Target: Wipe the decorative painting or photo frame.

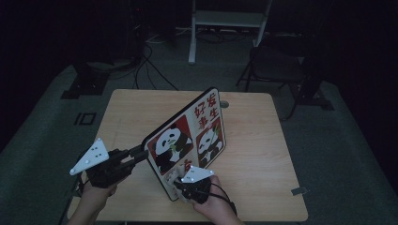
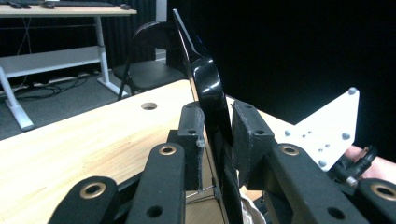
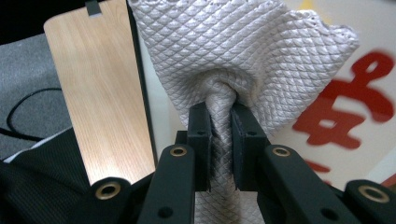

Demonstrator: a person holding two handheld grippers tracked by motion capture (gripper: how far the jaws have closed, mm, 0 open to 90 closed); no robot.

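A flat board (image 1: 192,133) with panda pictures and red characters on a white face stands tilted on its lower edge on the wooden table (image 1: 263,154). My left gripper (image 1: 141,153) is shut on the board's left edge; in the left gripper view the glossy black edge (image 2: 210,93) runs up between the pads. My right gripper (image 1: 180,180) sits at the board's near lower corner, shut on a bunched pale quilted cloth (image 3: 233,51) that is pressed against the board's printed face (image 3: 355,102).
A round hole (image 2: 149,106) is in the table near its far edge. Beyond the table stand a black folding chair (image 1: 274,63), a white desk frame (image 1: 225,21) and floor cables (image 1: 150,70). A small grey tab (image 1: 299,191) sticks out at the table's right edge.
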